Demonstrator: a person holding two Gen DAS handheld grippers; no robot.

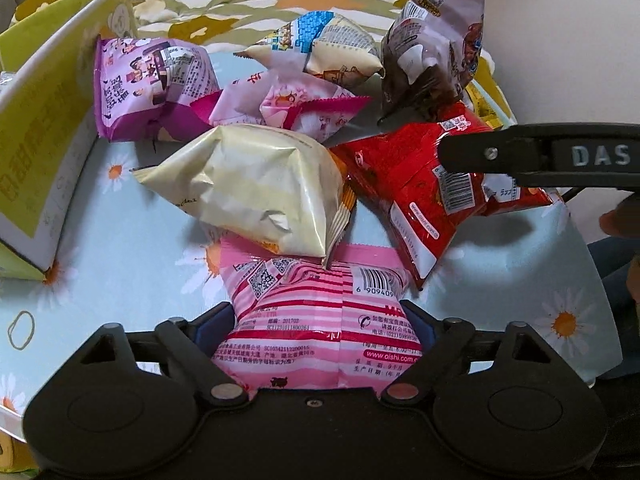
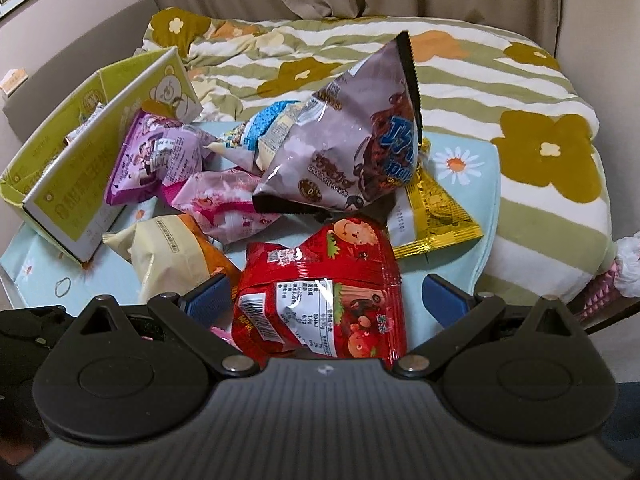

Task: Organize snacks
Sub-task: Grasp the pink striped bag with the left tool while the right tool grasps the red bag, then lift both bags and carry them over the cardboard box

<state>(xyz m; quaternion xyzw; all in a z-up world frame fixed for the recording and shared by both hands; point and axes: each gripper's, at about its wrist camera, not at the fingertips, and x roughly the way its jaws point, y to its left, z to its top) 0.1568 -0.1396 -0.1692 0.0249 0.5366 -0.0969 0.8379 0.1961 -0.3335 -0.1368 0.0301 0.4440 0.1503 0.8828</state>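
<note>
A pile of snack bags lies on a light blue daisy-print cloth [image 1: 132, 248]. My left gripper [image 1: 322, 328] has its jaws against both sides of a pink striped bag [image 1: 320, 320]. A cream bag [image 1: 256, 188] lies just beyond it. My right gripper [image 2: 326, 300] is open around a red bag [image 2: 320, 280], with a gap on the right side. The red bag [image 1: 408, 184] and the right gripper [image 1: 540, 152] also show in the left wrist view. Behind are a purple bag [image 2: 156, 160], a pale pink bag [image 2: 224, 200], a chocolate bag [image 2: 352, 152] and a gold bag [image 2: 432, 212].
A yellow-green cardboard box [image 2: 80, 152] stands open at the left with a few packets inside; it also shows in the left wrist view [image 1: 44, 128]. A rubber band [image 1: 20, 330] lies on the cloth. A flowered striped blanket [image 2: 520, 92] covers the bed behind.
</note>
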